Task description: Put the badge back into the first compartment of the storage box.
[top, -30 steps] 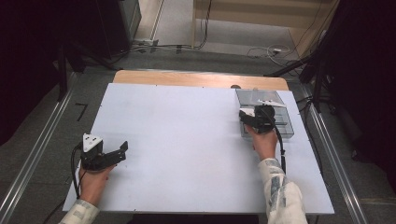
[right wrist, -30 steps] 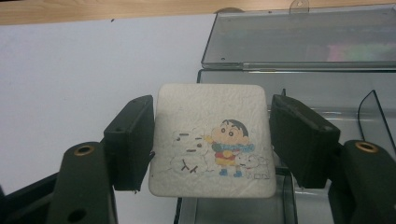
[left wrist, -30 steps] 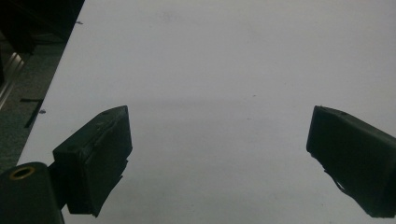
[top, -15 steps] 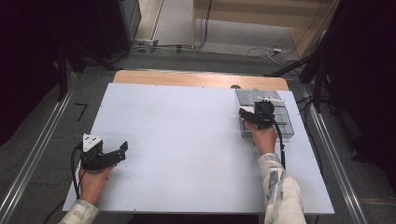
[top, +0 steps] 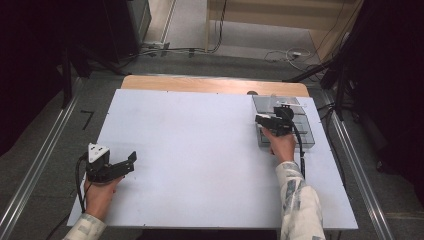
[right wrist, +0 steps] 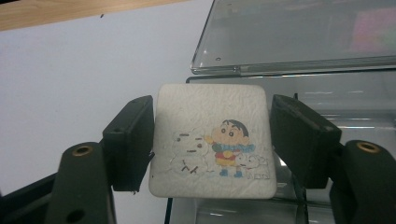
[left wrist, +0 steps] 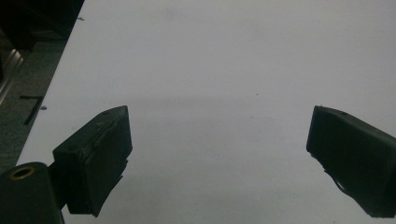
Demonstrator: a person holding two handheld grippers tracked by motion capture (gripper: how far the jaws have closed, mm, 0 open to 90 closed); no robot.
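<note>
1. The tabletop (top: 200, 150) is a broad white sheet laid over a wooden board whose far edge shows as a tan strip. Most of its surface is bare.

2. A clear plastic drawer unit (top: 300, 131) sits on the far right part of the tabletop, near the right edge. In the right gripper view its transparent top panel (right wrist: 299, 37) lies just beyond the tongs, with a lower clear tray running under and behind them.

3. The right tongs (right wrist: 212, 140) are held over the near left portion of the drawer unit, seen in the high view at (top: 270, 122). Their two black jaws stand on either side of a small white square pad; the left jaw presses against the pad's left edge and the right jaw sits at its right edge, so the pad is gripped between them.

4. The left tongs (top: 120, 165) rest low at the near left corner of the tabletop, well apart from the drawer unit. Their jaws are spread wide over bare white surface, as the left gripper view (left wrist: 219, 158) shows, with nothing between them.

5. The white square pad (right wrist: 212, 140) has a textured face printed with a cartoon boy and a snowman. It hangs between the right jaws, above the clear tray and just in front of the top panel's near edge.
</note>
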